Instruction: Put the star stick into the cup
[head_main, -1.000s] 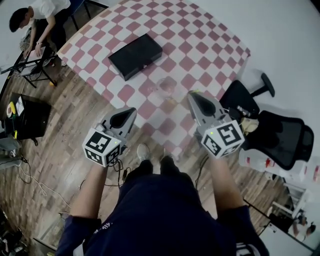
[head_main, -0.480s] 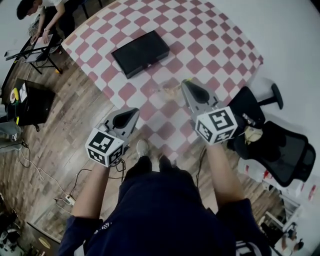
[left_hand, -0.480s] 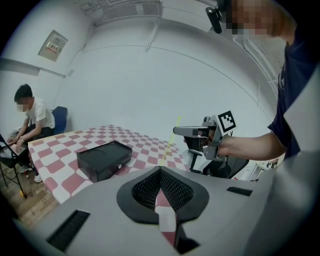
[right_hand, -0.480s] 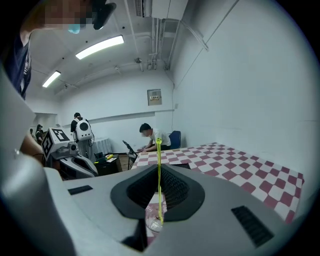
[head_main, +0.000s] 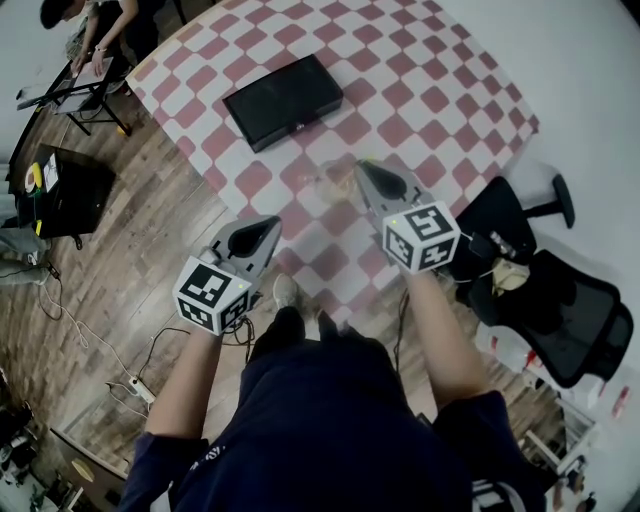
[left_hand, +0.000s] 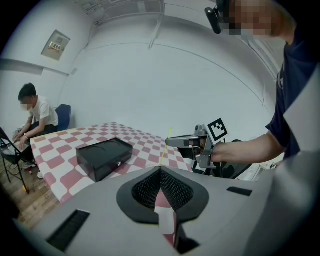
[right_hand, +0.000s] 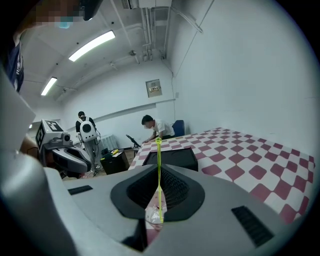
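Pinching the star stick (right_hand: 158, 160) partway along its shaft, my right gripper (head_main: 364, 168) holds it nearly upright just beside the clear cup (head_main: 335, 181), near the table's (head_main: 440, 100) front edge. The stick looks thin, light and bendy, so I judge a grip closer to its lower end would steer it best. My left gripper (left_hand: 160, 168) hangs off the table, jaws pressed together on nothing. The black box (head_main: 283, 101) sits well apart, leaving open room around the cup.

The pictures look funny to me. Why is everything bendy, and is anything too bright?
Head view: the wide lens bows the edges of the checked table. Left gripper view: the wall curves and the corners go black. Right gripper view: the ceiling lights glare white, yet the star stick looks sharp.
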